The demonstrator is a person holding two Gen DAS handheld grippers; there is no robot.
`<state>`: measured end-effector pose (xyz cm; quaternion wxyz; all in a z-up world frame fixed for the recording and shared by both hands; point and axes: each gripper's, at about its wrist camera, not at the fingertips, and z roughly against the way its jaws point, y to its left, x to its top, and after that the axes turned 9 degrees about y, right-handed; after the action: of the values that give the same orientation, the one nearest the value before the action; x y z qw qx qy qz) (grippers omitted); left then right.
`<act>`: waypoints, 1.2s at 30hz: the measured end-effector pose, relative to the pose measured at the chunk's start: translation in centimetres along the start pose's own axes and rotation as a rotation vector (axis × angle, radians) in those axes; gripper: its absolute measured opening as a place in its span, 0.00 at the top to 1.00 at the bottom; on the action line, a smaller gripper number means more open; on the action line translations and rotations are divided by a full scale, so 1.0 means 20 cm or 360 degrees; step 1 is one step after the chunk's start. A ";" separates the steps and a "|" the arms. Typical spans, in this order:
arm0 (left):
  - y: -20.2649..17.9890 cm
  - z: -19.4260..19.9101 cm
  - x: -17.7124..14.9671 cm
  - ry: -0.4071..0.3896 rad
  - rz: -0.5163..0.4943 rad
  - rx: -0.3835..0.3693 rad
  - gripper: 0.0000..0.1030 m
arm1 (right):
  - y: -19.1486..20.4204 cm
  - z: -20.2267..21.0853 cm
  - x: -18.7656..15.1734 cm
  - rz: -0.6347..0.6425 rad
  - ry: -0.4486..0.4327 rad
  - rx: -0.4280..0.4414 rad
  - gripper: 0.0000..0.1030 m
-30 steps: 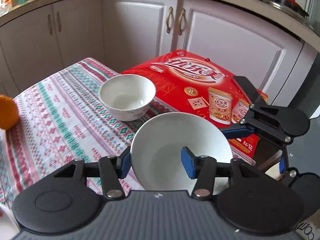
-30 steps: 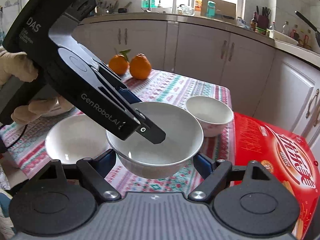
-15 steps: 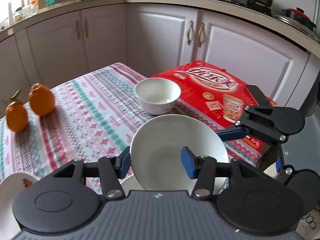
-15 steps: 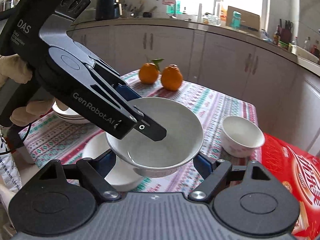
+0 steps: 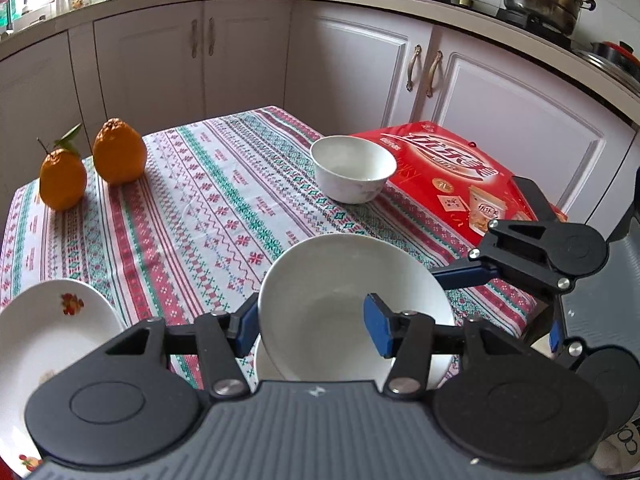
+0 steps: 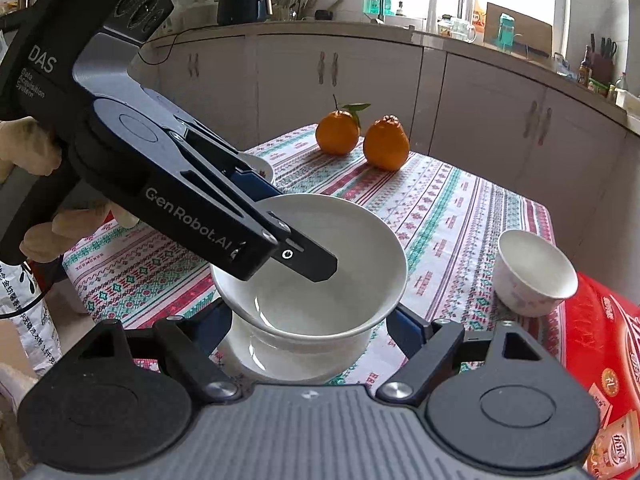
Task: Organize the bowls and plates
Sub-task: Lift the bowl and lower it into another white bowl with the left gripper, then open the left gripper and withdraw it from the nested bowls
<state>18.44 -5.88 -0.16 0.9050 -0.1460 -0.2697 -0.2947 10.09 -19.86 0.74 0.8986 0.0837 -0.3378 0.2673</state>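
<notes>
Currently, stacking is under way, judged roughly midway.

Left wrist view: left gripper [image 5: 310, 328] pinched on the rim of the large white bowl [image 5: 340, 284], one pad inside, one outside. Small bowl [image 5: 352, 168] stands apart beside the red box [image 5: 452, 168], not yet stacked. Floral plate [image 5: 52, 332] at the near-left, shown whole only here.

Right wrist view: right gripper [image 6: 312, 324] with pads pressed on either side of the large white bowl, which hangs just above a second bowl [image 6: 276, 356]. That nesting target is plain only here, as is the gloved hand [image 6: 36, 168].
</notes>
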 end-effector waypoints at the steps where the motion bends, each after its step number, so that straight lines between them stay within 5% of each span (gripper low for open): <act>1: 0.00 0.00 -0.01 0.0001 0.0004 -0.0002 0.49 | 0.00 0.00 0.00 -0.0001 0.0006 0.0002 0.15; 26: 0.03 -0.08 -0.08 0.0034 0.0046 -0.0026 0.46 | 0.00 -0.08 -0.03 -0.0040 0.0080 0.0066 0.15; 29: 0.03 -0.08 -0.08 0.0034 0.0037 -0.0035 0.36 | 0.00 -0.08 -0.03 -0.0042 0.0081 0.0074 0.11; 31: 0.03 -0.08 -0.08 0.0035 0.0039 -0.0024 0.32 | 0.01 -0.08 -0.03 -0.0044 0.0061 0.0059 0.00; 36: 0.02 -0.05 -0.06 0.0026 0.0005 -0.0002 0.24 | 0.00 -0.03 -0.03 -0.0041 0.0008 0.0049 0.00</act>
<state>18.32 -5.38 -1.78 0.9076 -0.1447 -0.2620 -0.2945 10.03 -20.04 -0.14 0.9014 0.1012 -0.3303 0.2612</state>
